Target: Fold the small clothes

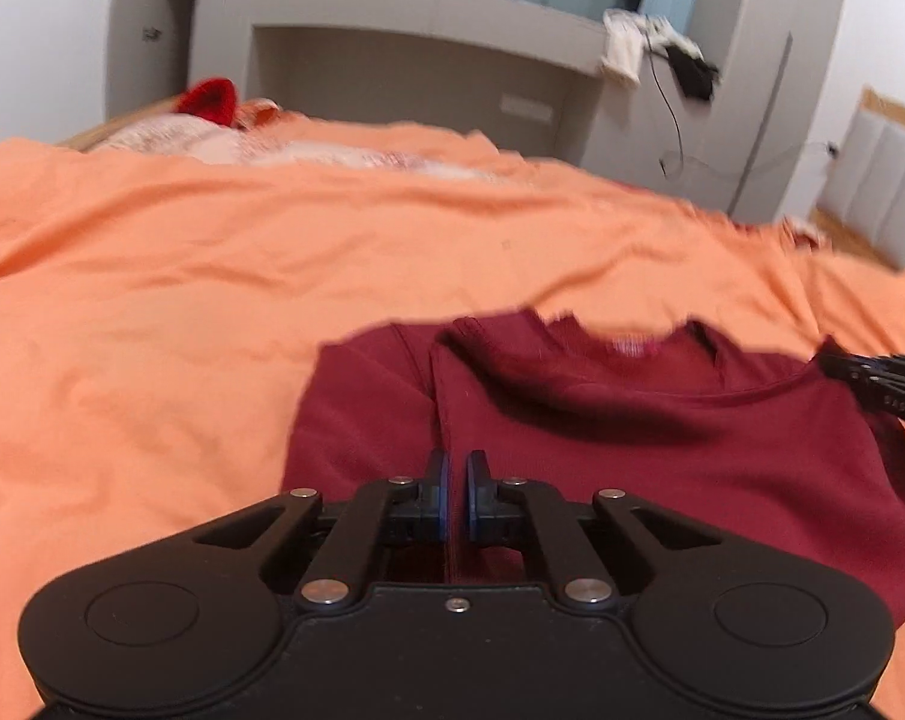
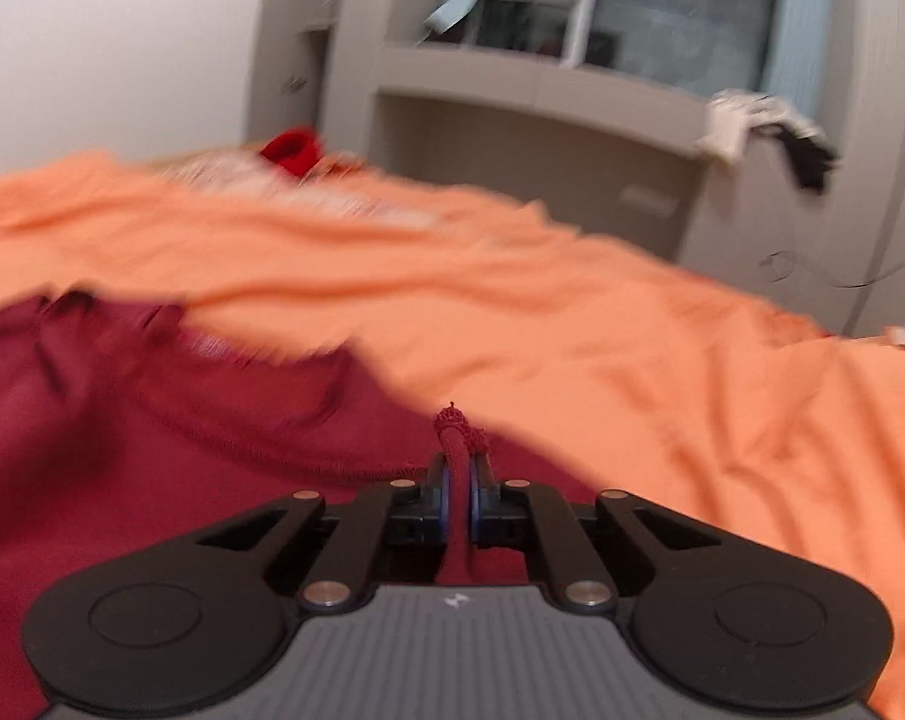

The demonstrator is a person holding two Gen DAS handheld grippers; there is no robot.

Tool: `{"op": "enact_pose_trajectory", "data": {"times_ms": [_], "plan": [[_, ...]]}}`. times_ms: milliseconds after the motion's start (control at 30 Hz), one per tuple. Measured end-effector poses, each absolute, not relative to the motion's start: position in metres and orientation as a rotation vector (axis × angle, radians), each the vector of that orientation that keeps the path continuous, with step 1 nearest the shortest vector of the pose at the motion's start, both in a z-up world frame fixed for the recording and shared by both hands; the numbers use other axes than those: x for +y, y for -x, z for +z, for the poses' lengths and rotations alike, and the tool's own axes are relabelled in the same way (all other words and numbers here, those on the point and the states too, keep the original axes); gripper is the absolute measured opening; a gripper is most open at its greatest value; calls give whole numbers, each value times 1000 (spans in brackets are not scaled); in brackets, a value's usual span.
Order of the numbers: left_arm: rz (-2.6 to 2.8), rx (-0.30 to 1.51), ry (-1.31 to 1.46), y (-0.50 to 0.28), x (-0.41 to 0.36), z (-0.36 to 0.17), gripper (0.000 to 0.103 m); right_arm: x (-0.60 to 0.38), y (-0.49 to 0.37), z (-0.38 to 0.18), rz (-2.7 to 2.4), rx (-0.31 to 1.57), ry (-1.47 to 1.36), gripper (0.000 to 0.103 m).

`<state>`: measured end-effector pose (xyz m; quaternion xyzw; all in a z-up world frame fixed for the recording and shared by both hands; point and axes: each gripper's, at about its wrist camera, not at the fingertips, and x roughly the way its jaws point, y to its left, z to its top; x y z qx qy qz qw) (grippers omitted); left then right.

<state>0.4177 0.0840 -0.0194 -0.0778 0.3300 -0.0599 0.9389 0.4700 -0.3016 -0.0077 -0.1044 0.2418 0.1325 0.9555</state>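
A dark red shirt (image 1: 632,444) lies on the orange bedsheet (image 1: 152,300), neck opening facing away. My left gripper (image 1: 457,495) sits over the shirt's left part with its jaws nearly together on a fold or seam of the fabric. My right gripper (image 2: 461,492) is shut on a bunched edge of the shirt (image 2: 152,432), which sticks up between its pads. The right gripper also shows in the left wrist view (image 1: 872,387) at the shirt's right shoulder. Both views are blurred.
A red item (image 1: 209,99) and pale fabric (image 1: 242,147) lie at the far side of the bed. Grey shelving (image 1: 422,48) with hanging cloths (image 1: 650,54) and a cable stands behind. A padded panel (image 1: 878,192) is at the right.
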Motion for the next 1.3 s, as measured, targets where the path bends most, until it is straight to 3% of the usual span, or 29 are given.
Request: {"op": "enact_pose_trajectory", "data": {"times_ms": [133, 367, 433, 467, 500, 633, 767, 833, 867, 900, 1200, 1300], "plan": [[-61, 649, 151, -409, 87, -12, 5, -327, -473, 0, 195, 436, 134, 6], [-83, 704, 144, -413, 90, -23, 10, -330, -487, -34, 193, 555, 134, 10], [-109, 694, 159, -415, 93, -21, 25, -335, -486, -31, 209, 550, 97, 25], [-112, 689, 169, -418, 94, -22, 34, -339, -486, -29, 227, 554, 63, 45], [-119, 681, 183, -420, 95, -23, 40, -343, -485, -28, 243, 554, 33, 56], [-130, 700, 205, -445, 91, -28, 43, -345, -485, -27, 276, 579, 2, 58], [-124, 726, 218, -467, 84, -31, 43, -338, -484, -29, 280, 589, 2, 53], [-126, 742, 229, -473, 84, -32, 25, -335, -485, -29, 278, 590, 13, 42], [-122, 754, 227, -477, 83, -33, 6, -333, -486, -30, 274, 589, 21, 25], [-106, 760, 221, -479, 81, -33, 5, -332, -486, -30, 263, 585, 33, 9], [29, 469, 213, -446, 85, -1, 5, -327, -479, -3, 197, 374, 36, 6], [50, 494, 191, -453, 85, -7, 5, -318, -486, -2, 196, 367, 48, 6]]}}
